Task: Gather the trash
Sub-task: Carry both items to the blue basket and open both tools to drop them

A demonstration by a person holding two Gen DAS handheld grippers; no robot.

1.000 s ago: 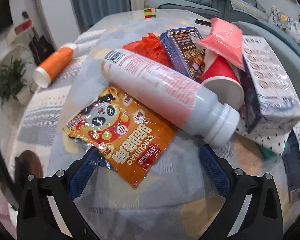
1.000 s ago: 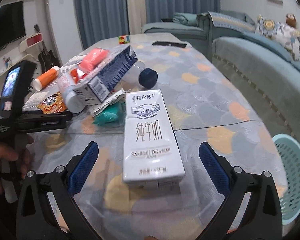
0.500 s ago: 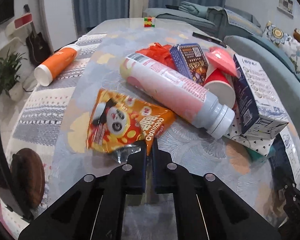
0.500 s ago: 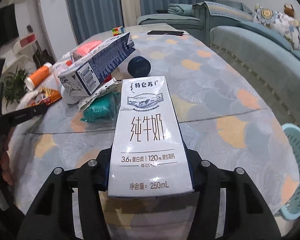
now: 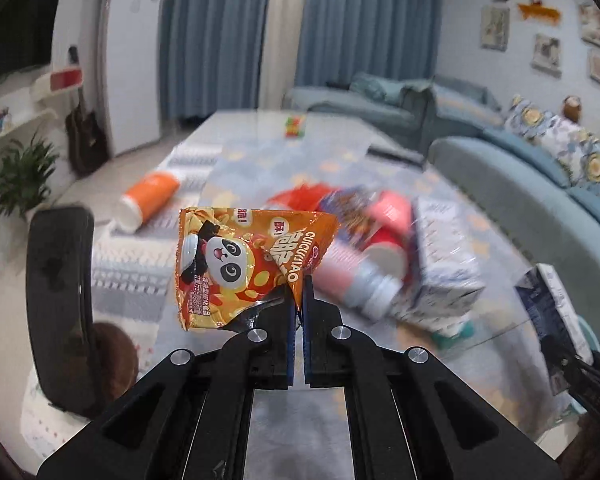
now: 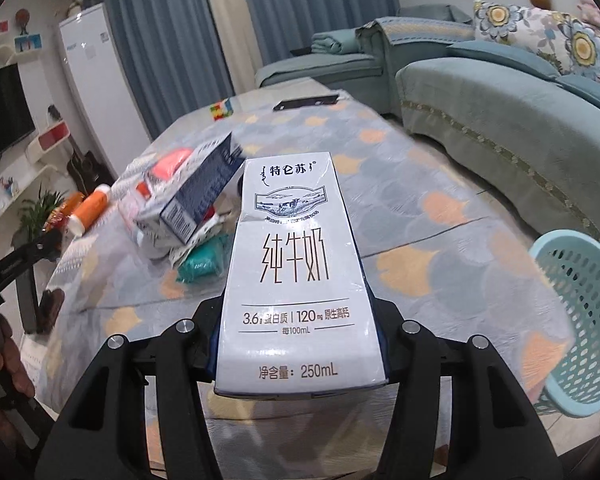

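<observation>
A: Snack bag (image 5: 240, 264)?
B: Pinched by one corner in the clenched left hand-held gripper (image 5: 298, 300), hanging clear above the counter (image 5: 260, 160).
A: Milk carton (image 6: 296, 280)?
B: Clamped between the right hand-held gripper (image 6: 298, 344) pads, off the counter. Basket (image 6: 576, 320) lies to its right.
</observation>
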